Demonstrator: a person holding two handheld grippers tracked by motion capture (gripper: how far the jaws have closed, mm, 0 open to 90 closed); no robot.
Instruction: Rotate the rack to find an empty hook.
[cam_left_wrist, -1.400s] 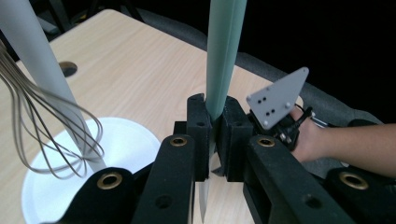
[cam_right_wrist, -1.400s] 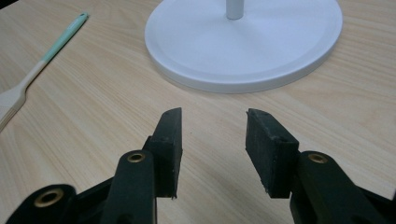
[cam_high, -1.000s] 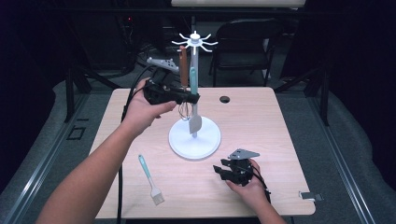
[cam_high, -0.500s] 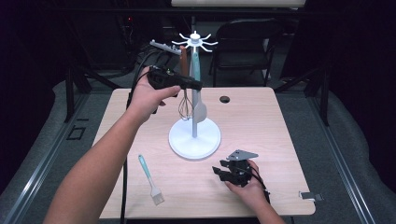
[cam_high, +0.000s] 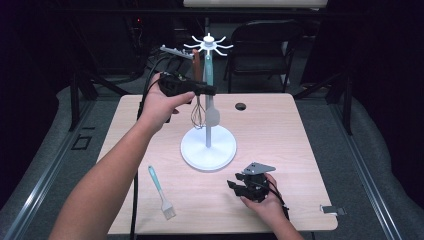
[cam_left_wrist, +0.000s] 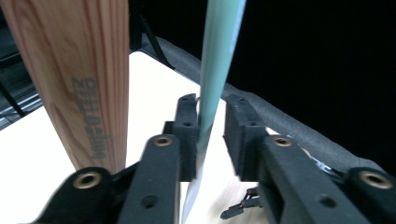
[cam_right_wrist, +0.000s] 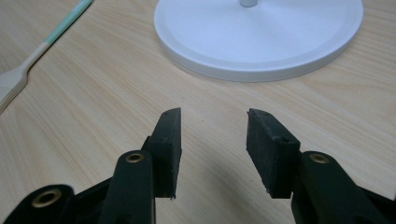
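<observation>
Right gripper (cam_high: 239, 186): resting low on the table (cam_high: 300, 150), jaws apart, nothing between.
Left gripper (cam_high: 210, 90): jaws just opening, teal spatula (cam_left_wrist: 215, 70) between, touching the left pad.
Spatula: hangs upright on the rack (cam_high: 208, 145), blade down.
Rack also holds: whisk (cam_high: 197, 114), wooden handle (cam_left_wrist: 74, 79).

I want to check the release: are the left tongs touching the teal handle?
Touching. In the left gripper view, the teal handle rests against one pad of the left tongs; a gap separates it from the other pad.
</observation>
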